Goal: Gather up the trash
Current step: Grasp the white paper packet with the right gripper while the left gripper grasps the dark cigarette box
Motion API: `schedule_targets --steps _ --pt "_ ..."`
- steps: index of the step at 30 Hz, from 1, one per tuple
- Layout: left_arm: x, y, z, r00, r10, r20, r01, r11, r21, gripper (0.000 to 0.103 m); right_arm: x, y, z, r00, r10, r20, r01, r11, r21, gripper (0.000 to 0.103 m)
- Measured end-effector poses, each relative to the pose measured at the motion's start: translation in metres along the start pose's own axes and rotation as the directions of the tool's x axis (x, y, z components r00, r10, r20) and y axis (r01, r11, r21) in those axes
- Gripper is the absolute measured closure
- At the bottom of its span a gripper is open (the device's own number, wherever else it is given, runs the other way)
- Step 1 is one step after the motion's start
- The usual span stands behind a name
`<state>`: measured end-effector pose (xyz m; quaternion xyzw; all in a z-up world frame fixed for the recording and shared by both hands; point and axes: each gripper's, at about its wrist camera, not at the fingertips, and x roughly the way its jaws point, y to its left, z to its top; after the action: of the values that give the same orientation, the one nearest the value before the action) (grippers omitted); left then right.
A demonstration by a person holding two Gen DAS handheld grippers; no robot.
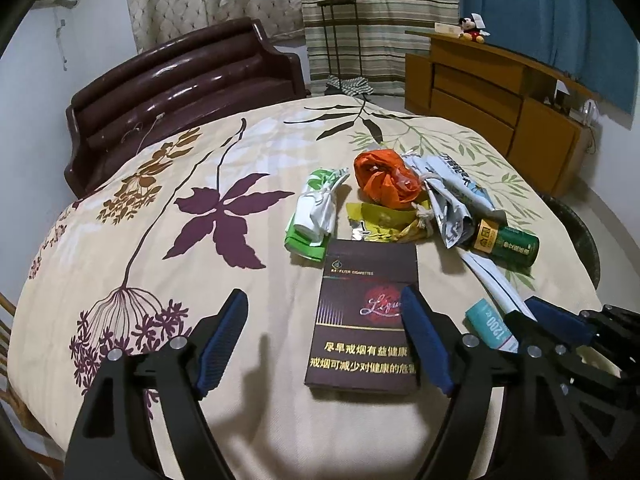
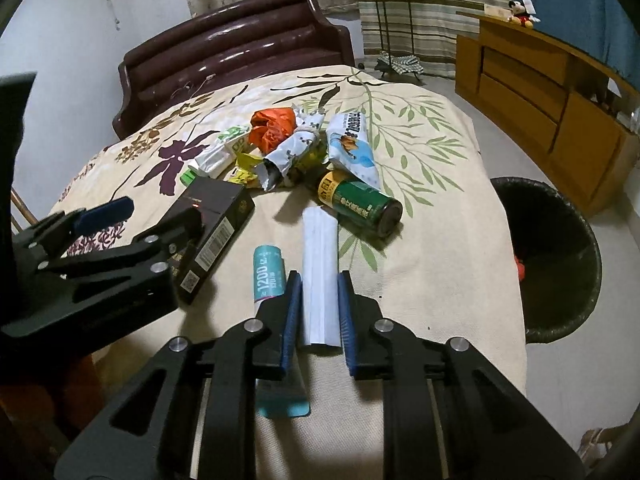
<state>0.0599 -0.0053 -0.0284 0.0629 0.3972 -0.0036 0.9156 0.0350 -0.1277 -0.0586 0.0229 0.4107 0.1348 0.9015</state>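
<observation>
The left tongs (image 1: 324, 330) stand spread wide over a tabletop (image 1: 120, 216) covered with a cream cloth printed with purple flowers and green leaves. Between their blue pads, lying flat on the cloth, is a dark cigarette carton (image 1: 366, 316); the right pad overlaps its right edge in the left wrist view, while the left pad stands well apart from it, so nothing is pinched.

Beyond the carton sits the heap of trash: a green-and-white wrapper (image 1: 314, 212) at the left, a yellow wrapper (image 1: 380, 220) just behind the carton, a crumpled orange bag (image 1: 386, 178) farther back, then a knotted white-and-blue wrapper (image 1: 448, 196), and a green can (image 1: 506, 246) on its side at the right of the heap.

Right of the carton lies a teal tube (image 2: 267, 276) marked 1200, and just beside it a long folded white paper (image 2: 320, 276). The right tongs (image 2: 319, 322) are closed in around this paper, one blue pad at each long edge, the near end of it between them; from the right wrist view the pads appear to touch its sides. The paper's far end points toward the can, near its base.

At the far right, off the tabletop edge and lower down, stands a dark bin (image 2: 560, 248) with something red inside.
</observation>
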Motion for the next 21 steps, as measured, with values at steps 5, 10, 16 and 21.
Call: schedule_targets --steps 5,10,16,21 --pt "0.003 -0.002 0.003 1.000 -0.003 0.005 0.003 1.000 0.009 0.023 0.000 0.001 -0.001 1.000 0.005 0.002 -0.005 1.000 -0.005 0.082" --pt "-0.004 -0.006 0.004 1.000 -0.020 0.017 0.020 1.000 0.016 0.022 -0.001 0.000 -0.001 1.000 0.020 -0.004 -0.020 1.000 0.000 0.082" --pt "0.009 -0.011 0.000 1.000 -0.012 -0.016 0.013 0.999 0.038 0.021 -0.001 -0.002 -0.001 1.000 0.027 -0.002 -0.027 1.000 -0.004 0.081" --pt "0.013 -0.007 0.000 0.999 -0.035 -0.034 0.036 0.999 0.017 0.021 -0.001 0.000 -0.002 1.000 0.021 0.001 -0.021 1.000 -0.016 0.081"
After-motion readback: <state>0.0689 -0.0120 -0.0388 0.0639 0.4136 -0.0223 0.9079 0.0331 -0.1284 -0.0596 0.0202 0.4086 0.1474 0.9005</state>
